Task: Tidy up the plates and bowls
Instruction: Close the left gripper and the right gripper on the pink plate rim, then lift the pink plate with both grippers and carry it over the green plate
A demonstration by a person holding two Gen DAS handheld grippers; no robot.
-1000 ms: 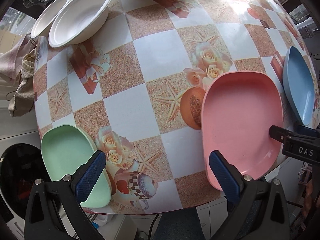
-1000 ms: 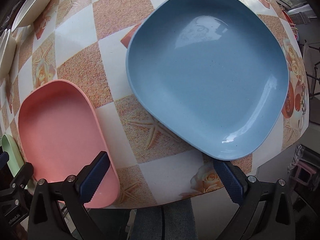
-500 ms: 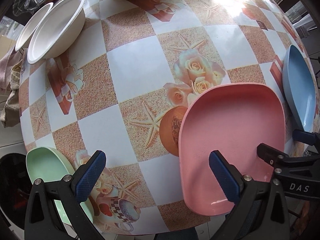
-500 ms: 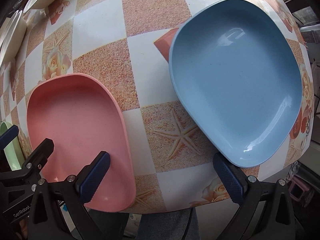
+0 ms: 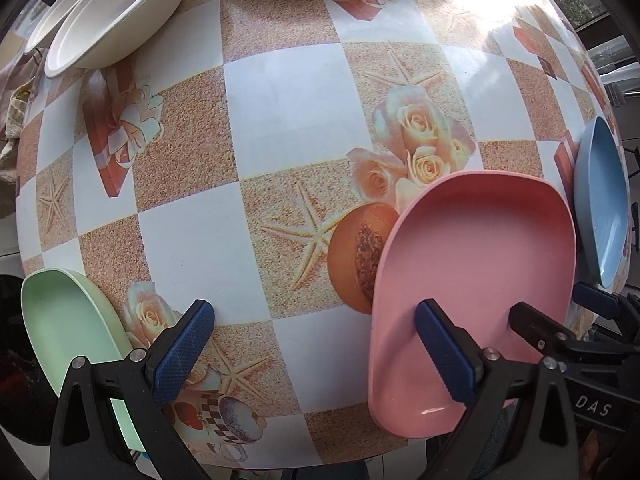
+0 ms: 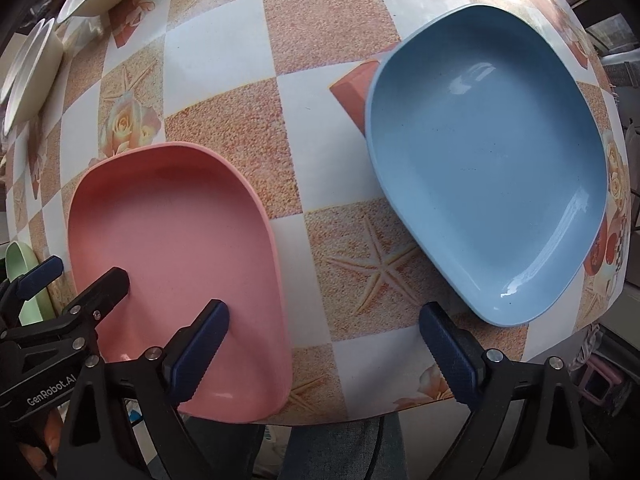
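Nothing is stacked yet: pink plate (image 6: 176, 264), blue plate (image 6: 492, 160), green plate (image 5: 68, 336) and white bowls (image 5: 116, 12) lie apart on the worktop (image 5: 296, 108); both claws, left (image 5: 316, 356) and right (image 6: 324, 352), gape empty.

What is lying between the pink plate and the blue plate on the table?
Nothing stands there. In the right wrist view, only bare patterned tablecloth, with a printed starfish, separates the pink plate from the blue plate.

A home dining spot: a round desk (image 5: 296, 128) under a rose-and-starfish checked oilcloth, white ceramic bowls (image 5: 116, 20) beyond the tongs.
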